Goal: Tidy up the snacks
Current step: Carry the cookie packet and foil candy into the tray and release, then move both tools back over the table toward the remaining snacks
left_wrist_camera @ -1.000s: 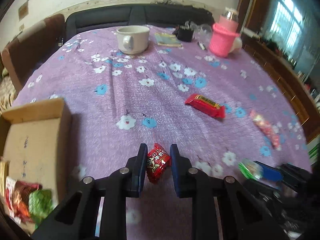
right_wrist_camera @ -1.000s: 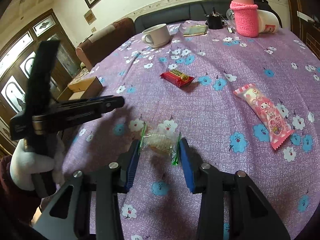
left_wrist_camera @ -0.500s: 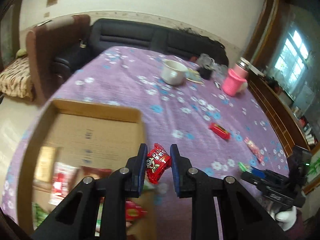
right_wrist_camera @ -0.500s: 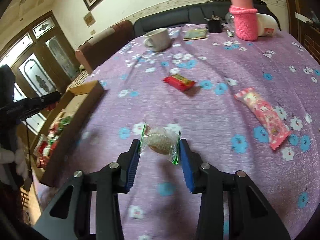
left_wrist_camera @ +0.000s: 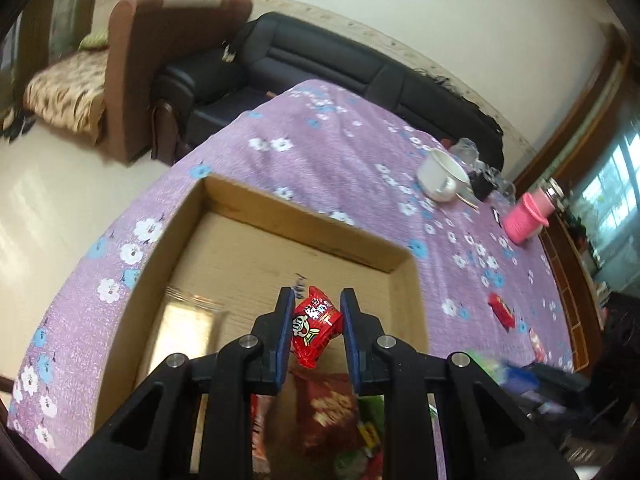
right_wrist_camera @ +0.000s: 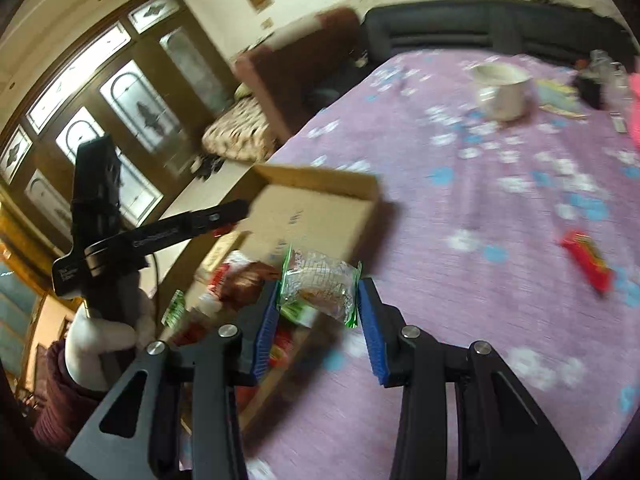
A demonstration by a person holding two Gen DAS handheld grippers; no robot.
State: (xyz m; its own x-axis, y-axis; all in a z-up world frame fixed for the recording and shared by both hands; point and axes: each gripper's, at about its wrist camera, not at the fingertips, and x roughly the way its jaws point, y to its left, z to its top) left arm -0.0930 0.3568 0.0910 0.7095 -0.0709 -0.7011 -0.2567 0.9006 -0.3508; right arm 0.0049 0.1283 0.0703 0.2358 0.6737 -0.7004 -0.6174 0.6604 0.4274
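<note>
My left gripper [left_wrist_camera: 315,320] is shut on a small red snack packet [left_wrist_camera: 314,326] and holds it above the open cardboard box [left_wrist_camera: 216,200]. Several snack packets [left_wrist_camera: 332,412] lie in the box's near end. My right gripper [right_wrist_camera: 318,300] is shut on a clear cracker packet with green ends [right_wrist_camera: 318,290], held over the box's near right corner [right_wrist_camera: 360,188]. The left gripper also shows from the side in the right wrist view [right_wrist_camera: 224,216], over the box. A red bar [right_wrist_camera: 588,260] lies on the purple cloth, also in the left wrist view [left_wrist_camera: 502,310].
A white mug [left_wrist_camera: 440,178], a pink-sleeved bottle [left_wrist_camera: 528,220] and small dark items stand at the table's far end. A pink snack packet [left_wrist_camera: 536,342] lies near the red bar. A black sofa [left_wrist_camera: 304,64] and brown armchair [left_wrist_camera: 136,80] stand beyond the table.
Both grippers have swung left, carrying their packets from the open cloth to over the cardboard box. The left gripper is now above the box's middle.
</note>
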